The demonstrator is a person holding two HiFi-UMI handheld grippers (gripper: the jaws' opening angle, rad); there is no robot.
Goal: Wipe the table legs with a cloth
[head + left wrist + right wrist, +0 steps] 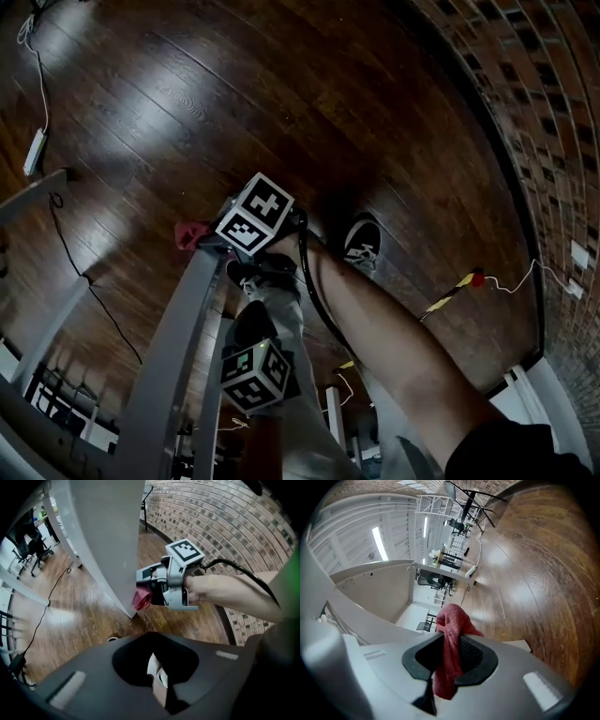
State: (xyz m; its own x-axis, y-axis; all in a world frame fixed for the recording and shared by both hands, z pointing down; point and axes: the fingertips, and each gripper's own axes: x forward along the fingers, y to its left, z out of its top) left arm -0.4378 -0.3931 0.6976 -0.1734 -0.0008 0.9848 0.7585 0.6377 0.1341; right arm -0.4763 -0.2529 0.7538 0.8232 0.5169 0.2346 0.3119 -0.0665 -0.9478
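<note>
Cloth: red, with a nubbly weave, bunched into a thick fold point(452, 620). One end stood up past the fingers and the other hung below them.
Cloth position: pressed against the grey table leg point(108, 541), close to where the leg met the floor.
Left gripper point(157, 679): fingers drawn together to a narrow slit, with nothing gripped. A pale patch showed through the slit and could not be identified.
Right gripper point(447, 667): fingers closed tight on the cloth, which filled the gap between them.
Head view only: both marker cubes were visible, the left gripper's below the right gripper's. A bare forearm point(394, 347) ran from the lower right up to the right gripper. A dark shoe point(361, 242) rested on the boards just right of it. At far left lay a white power strip point(35, 152) with its thin cable.
Left gripper view only: the right gripper was seen from outside, with a hand point(206, 590) wrapped round its body. The cloth touched the leg's right face.
Right gripper view only: this view showed the cloth's weave up close. It also showed the pale underside of the table point(375, 590) at left, a lit ceiling strip point(377, 543) and distant chairs.
Floor: dark brown wooden boards point(187, 94), glossy, with bright reflections.
Room: a curved-looking brick wall point(225, 517) bounded the right side. Further grey table legs stood at left.
</note>
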